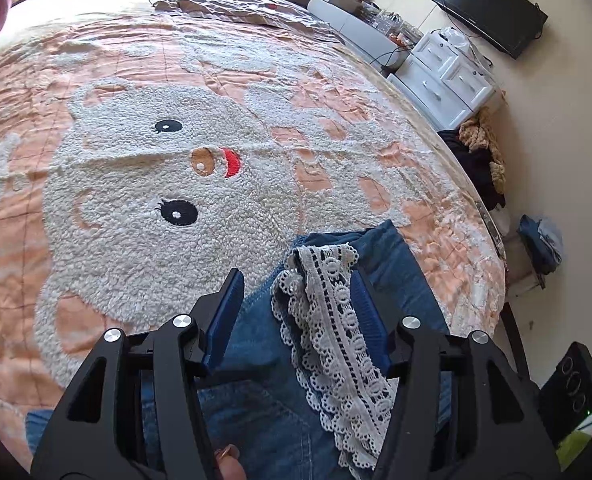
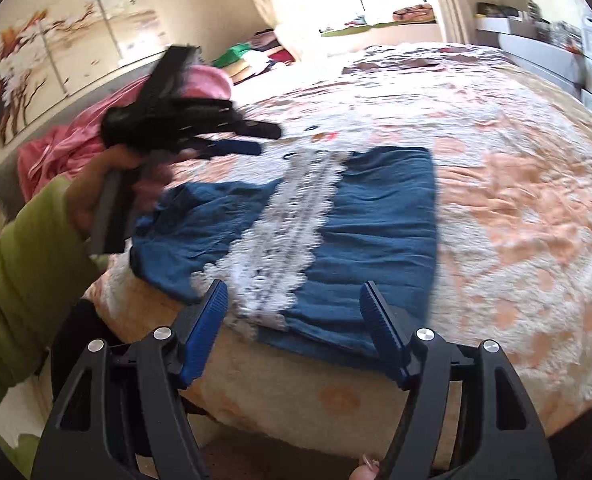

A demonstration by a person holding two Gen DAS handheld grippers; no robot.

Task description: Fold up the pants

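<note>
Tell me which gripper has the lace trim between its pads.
The left gripper: the white lace trim on the blue pants runs between its open pads. The right gripper hangs open short of the pants.

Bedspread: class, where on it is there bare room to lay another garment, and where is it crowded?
Free: the wide bedspread between the folded blue pants and the rumpled patterned blanket at the far end. Crowded: the near edge with the pants, and the pink bedding beside them.

My pants point(image 2: 376, 216): matt blue denim-like cloth, white lace trim point(image 1: 336, 344). Bedspread point(image 1: 143, 184): nubbly fleece, probably. My gripper pads point(image 1: 225, 316): ribbed blue plastic.
</note>
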